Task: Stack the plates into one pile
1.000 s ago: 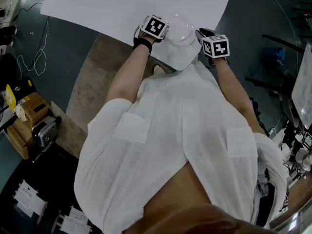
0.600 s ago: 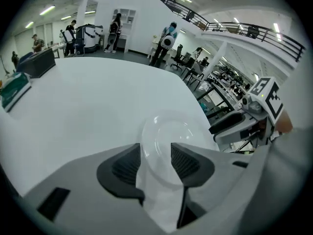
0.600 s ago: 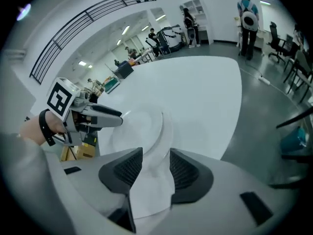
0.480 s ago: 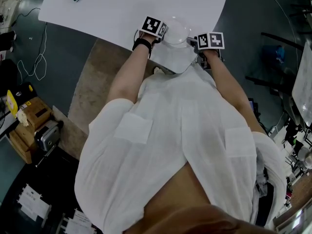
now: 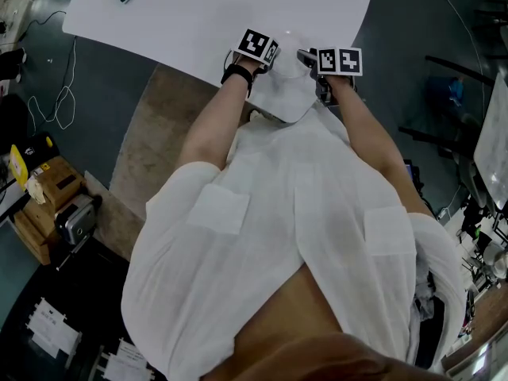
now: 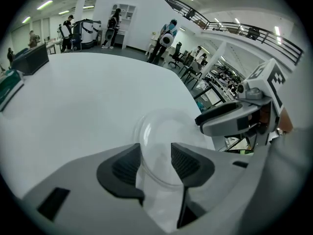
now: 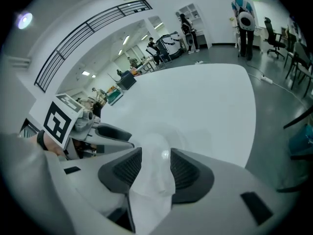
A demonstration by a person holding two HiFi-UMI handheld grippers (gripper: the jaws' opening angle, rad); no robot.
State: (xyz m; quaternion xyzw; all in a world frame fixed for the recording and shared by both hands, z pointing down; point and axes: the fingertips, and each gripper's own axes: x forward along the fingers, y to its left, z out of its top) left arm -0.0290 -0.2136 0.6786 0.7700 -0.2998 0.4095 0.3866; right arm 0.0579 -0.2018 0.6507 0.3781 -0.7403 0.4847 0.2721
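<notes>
Left gripper view shows the jaws of my left gripper (image 6: 155, 161) spread, just opened, astride the near rim of the clear plate (image 6: 164, 131) on the white surface (image 6: 88, 97), my right gripper (image 7: 155, 163) likewise at its other rim; light, slick, bendy plastic, I judge, best pinched at the rim.

no legible text, brand or no. anywhere, only b/w square-code markers w/o letters, on left cube (image 5: 255, 44) of left gripper (image 6: 155, 153) & right cube (image 5: 340, 60) of right gripper (image 7: 156, 155)
</notes>
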